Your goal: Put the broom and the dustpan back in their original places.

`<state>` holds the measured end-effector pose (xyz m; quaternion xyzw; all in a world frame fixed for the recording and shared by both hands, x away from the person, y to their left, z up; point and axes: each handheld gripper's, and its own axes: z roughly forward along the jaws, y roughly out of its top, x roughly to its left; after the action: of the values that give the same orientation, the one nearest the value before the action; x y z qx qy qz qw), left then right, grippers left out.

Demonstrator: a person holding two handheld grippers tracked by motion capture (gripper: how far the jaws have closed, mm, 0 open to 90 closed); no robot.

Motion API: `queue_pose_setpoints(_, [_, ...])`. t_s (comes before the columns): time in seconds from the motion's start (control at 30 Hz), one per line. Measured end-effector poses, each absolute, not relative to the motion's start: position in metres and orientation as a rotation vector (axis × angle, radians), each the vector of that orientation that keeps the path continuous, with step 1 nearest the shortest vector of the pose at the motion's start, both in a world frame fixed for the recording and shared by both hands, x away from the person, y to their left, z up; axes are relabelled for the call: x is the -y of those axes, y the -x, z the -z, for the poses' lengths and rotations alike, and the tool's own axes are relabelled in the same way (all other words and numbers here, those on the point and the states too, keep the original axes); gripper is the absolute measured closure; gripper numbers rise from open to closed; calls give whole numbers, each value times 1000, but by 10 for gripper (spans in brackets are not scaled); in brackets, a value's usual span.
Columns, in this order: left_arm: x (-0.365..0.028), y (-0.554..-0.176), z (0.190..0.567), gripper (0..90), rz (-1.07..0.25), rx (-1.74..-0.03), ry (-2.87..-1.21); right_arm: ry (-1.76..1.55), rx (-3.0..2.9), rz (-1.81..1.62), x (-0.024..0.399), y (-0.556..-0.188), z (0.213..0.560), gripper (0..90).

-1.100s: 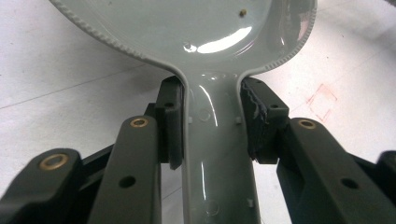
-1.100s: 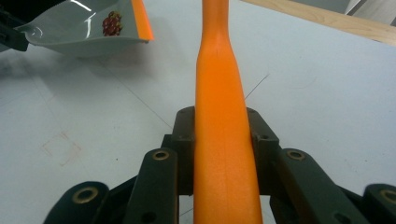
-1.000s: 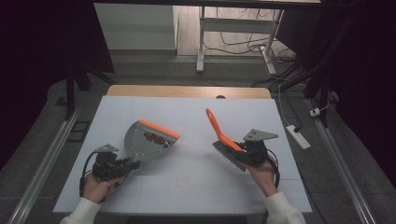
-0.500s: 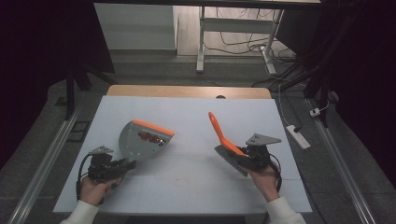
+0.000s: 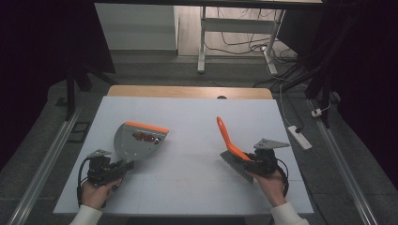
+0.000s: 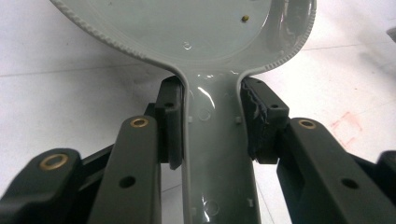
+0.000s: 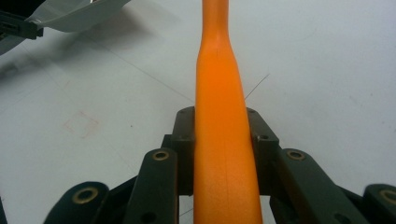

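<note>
High view shows the grey dustpan [image 5: 136, 140] at the near left of the white table [image 5: 197, 183], with a small heap of dark red bits [image 5: 144, 137] lying just behind its orange lip. The left gripper [image 5: 123, 165] is clamped on the dustpan's handle, its pads pressing both sides in the left gripper view. At the near right, the right gripper [image 5: 248, 164] grips the orange brush [image 5: 229, 138], its handle rising up and away and its bristles low by the table. The sweeping looks done; judging by the loaded pan, the next move calls for keeping it level while carrying it to be emptied.
</note>
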<state>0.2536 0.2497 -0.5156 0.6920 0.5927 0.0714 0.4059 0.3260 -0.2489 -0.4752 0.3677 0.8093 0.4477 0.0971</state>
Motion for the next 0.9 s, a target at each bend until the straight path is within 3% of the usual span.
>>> queue_pose_setpoints(0.9, [-250, -261, 527, 616, -168, -1601, -1751, -1184, -2414, -1213, 259, -338, 495, 698])
